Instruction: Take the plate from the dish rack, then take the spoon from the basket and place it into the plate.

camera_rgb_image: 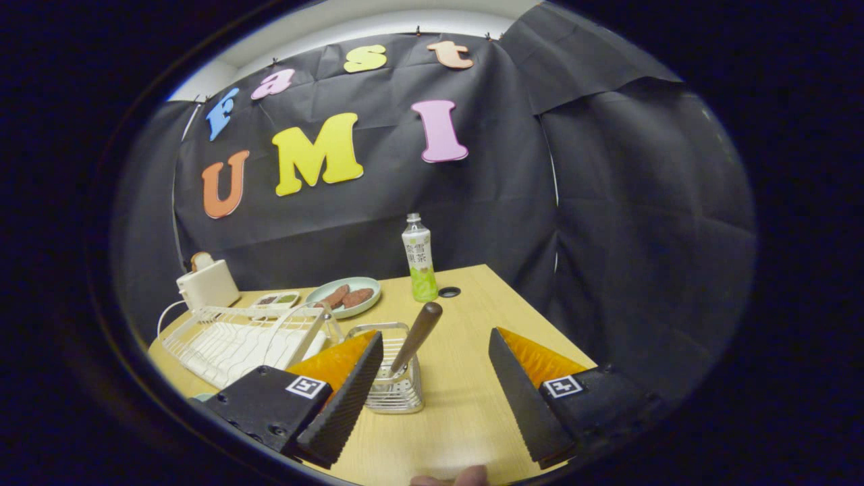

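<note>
On the wooden table (466, 405), the spoon (415, 337) is being held upright in the wire basket (393, 378), just ahead of the gripper (435, 395), whose fingers are being kept wide apart with nothing grasped. Beyond, two brown patties are being carried on a green plate (344, 297) beside the white dish rack (236, 341).

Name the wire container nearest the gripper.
The small basket holding the wooden-handled spoon, just ahead of the open gripper; the flat dish rack lies farther off.
</note>
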